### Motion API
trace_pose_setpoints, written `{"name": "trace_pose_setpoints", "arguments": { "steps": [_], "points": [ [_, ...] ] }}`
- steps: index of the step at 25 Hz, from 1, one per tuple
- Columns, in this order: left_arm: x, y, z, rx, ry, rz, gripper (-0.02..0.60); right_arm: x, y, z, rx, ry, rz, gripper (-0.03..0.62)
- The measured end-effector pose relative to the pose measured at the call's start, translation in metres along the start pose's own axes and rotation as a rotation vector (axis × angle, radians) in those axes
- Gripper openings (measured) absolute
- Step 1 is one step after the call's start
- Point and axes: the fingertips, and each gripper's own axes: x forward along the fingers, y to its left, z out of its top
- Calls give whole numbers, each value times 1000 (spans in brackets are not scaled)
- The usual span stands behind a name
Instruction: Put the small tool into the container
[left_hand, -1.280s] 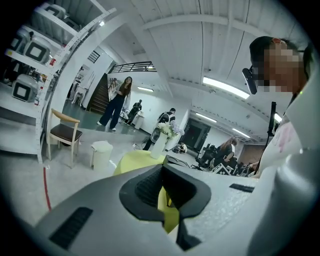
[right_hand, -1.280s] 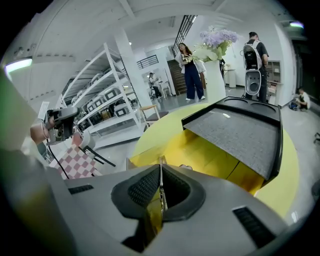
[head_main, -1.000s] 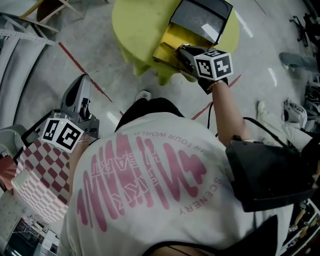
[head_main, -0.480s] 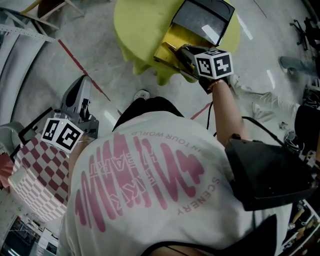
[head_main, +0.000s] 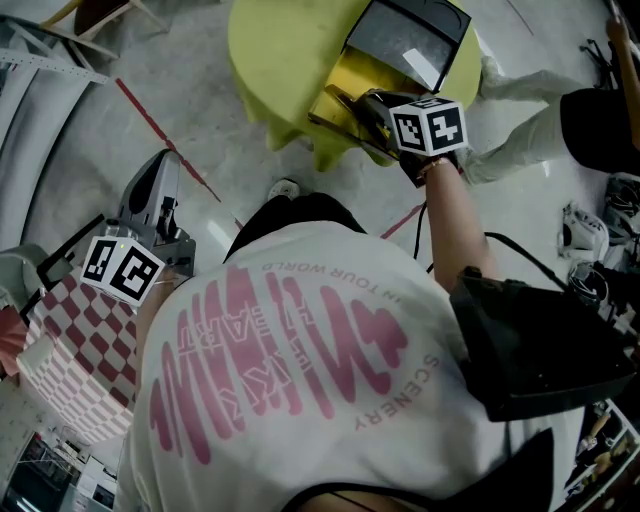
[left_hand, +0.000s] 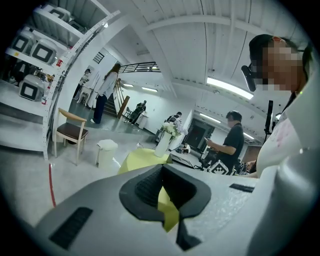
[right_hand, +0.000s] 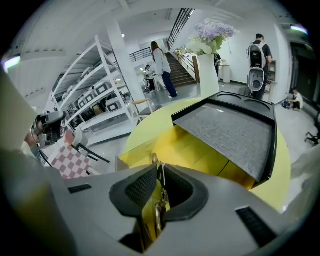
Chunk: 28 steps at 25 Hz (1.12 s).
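A yellow container (head_main: 340, 82) with its black lid (head_main: 405, 35) hinged open stands on a round yellow table (head_main: 275, 55). My right gripper (head_main: 352, 100) reaches over the container's near edge. In the right gripper view the jaws (right_hand: 159, 186) are opening, and a thin metal tool (right_hand: 160, 200) stands upright between them above the yellow container (right_hand: 195, 150); a slit shows on its left side. The grey-lined lid (right_hand: 230, 132) lies beyond. My left gripper (head_main: 166, 165) hangs low at my left over the floor, shut on nothing (left_hand: 167, 202).
A red-and-white checkered chair (head_main: 75, 345) stands at my left. Someone in pale trousers (head_main: 520, 120) walks past the table's right side. Red tape lines (head_main: 150, 125) cross the floor. A white vase of flowers (right_hand: 209, 55) stands on the table behind the lid.
Both grippers have stayed nearly in place. A person has walked into view at the upper right, moving past the table.
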Motion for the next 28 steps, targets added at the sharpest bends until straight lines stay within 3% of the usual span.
{"name": "trace_pose_setpoints", "arguments": {
  "steps": [28],
  "points": [
    [6, 5, 0, -6, 1, -6, 8, 3, -10, -8, 10, 60, -61, 77]
  ]
}}
